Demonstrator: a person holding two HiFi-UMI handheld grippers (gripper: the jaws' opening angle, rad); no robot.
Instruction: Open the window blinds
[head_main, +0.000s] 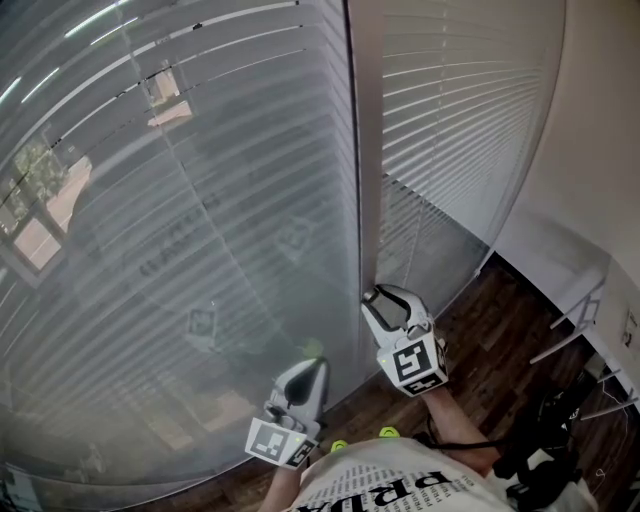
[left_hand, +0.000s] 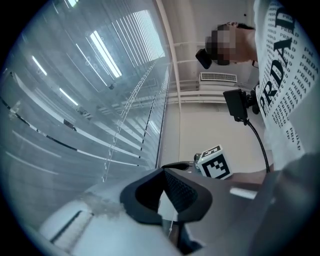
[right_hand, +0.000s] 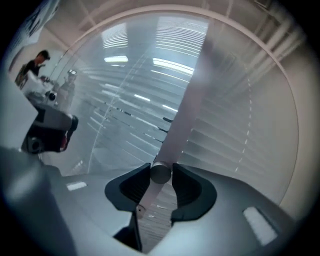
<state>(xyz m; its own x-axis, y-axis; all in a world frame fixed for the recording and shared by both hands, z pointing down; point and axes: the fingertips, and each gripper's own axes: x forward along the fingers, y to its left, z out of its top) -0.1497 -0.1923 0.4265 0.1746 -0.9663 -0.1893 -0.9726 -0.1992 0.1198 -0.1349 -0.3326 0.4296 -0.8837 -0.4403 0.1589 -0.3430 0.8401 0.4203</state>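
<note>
Fingers (head_main: 306, 376) of the left gripper (head_main: 312, 362) point up at the blinds (head_main: 180, 220) in the head view, low on the wide pane; their gap cannot be read from this angle. Right of them and a little farther up, the right gripper (head_main: 385, 296) has its tips at the foot of the frame (head_main: 365, 150) that parts the two sets of blinds. Slats lie close together on both sides of those tips, and the outdoors shows only dimly through the set above the left fingers. Behind both grippers are the floor (head_main: 490, 330) and a shirt (head_main: 400, 490).

From the left gripper view, the left gripper (left_hand: 164, 172) has its tips drawn together. A thin cord (left_hand: 171, 224) runs up the wedge between the fingers to where they meet, so they pinch it. Blinds (left_hand: 75, 115) spread left of the tips and beyond them. Just right of the tips sits the right gripper's cube (left_hand: 216, 162).

From the right gripper view, the right gripper (right_hand: 161, 169) has its pads a narrow way apart, with the round end of a wand (right_hand: 159, 175) between them. Both pads lie against it and no gap shows. Beyond the tips the frame (right_hand: 192, 85) runs up and to the right, with blinds (right_hand: 240, 120) on either side.
</note>
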